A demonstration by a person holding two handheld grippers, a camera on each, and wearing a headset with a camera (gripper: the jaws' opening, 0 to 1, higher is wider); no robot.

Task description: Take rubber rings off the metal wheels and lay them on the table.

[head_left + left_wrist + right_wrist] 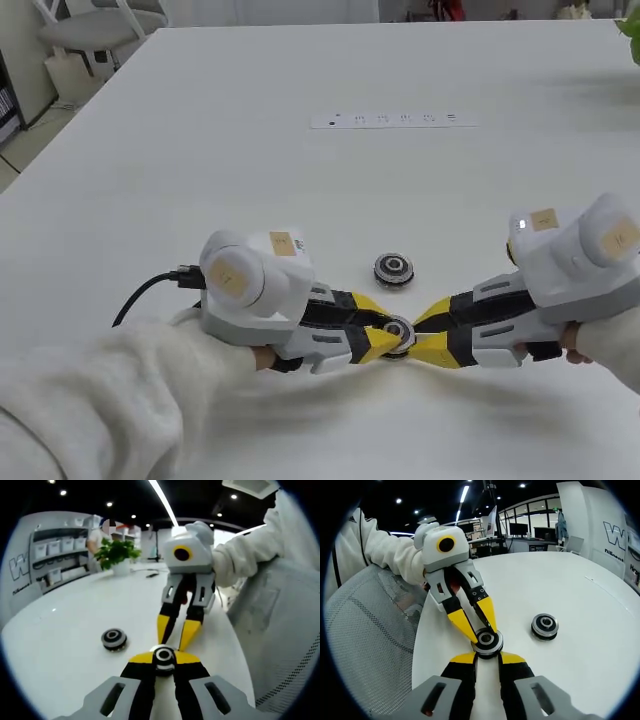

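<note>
The left gripper is clamped on a wheel right at its tips. The right gripper meets that same wheel head-on from the opposite side, jaws flanking its rim; I cannot tell whether they pinch. A second wheel lies flat just beyond on the table.

**My tally, live**

I count one metal wheel, a second metal wheel: two. Left gripper, right gripper: two. One power strip, one potted plant, one table.
</note>
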